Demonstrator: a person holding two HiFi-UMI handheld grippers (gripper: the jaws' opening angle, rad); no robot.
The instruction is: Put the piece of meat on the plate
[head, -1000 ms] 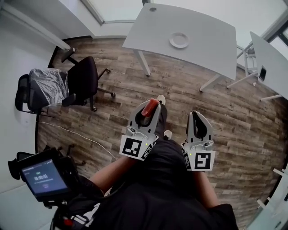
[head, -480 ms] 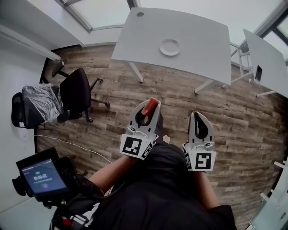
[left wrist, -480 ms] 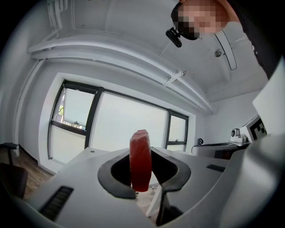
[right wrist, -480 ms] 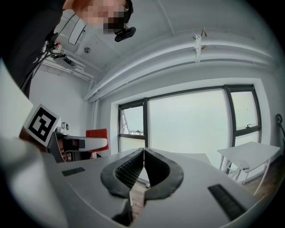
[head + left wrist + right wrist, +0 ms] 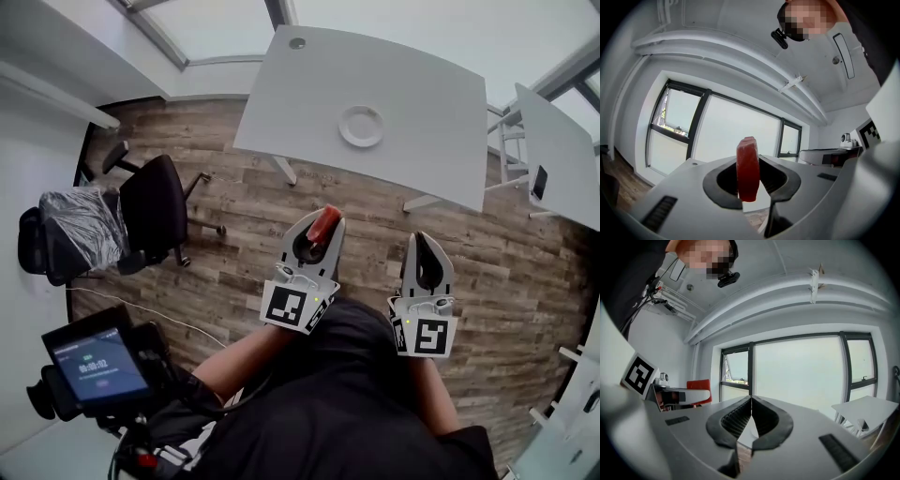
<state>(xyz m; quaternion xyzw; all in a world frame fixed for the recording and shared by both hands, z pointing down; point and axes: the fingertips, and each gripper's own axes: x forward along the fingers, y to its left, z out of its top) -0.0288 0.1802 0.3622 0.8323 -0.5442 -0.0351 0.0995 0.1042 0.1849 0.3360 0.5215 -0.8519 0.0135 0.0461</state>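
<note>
I have the left claw (image 5: 317,229) clenched on the red, slab-shaped piece of meat (image 5: 748,168). The left gripper view shows the slab standing on edge between the two dark pads, its flat faces against them, its long axis upright in that frame and its top edge above the jaw line. The right claw (image 5: 427,242) is closed with nothing in it; in the right gripper view its ribbed pads meet tip to tip. In the head view both claws sit in the lower centre of the frame, over the brown wood-plank floor (image 5: 234,216), not over any surface that could take the meat. The target, a round white plate (image 5: 361,126), lies on the light grey table (image 5: 422,84) in the upper centre of the frame, well apart from both claws. From the loaded left claw the plate bears straight up the frame and slightly to the right, and the near edge of the table lies between them. The left claw is the nearer of the two. My judgement is that the carry is under way and the placement not yet begun: the coming move is a forward advance up the frame with a small rightward correction, after which the slab must be brought above the plate before release.
</note>
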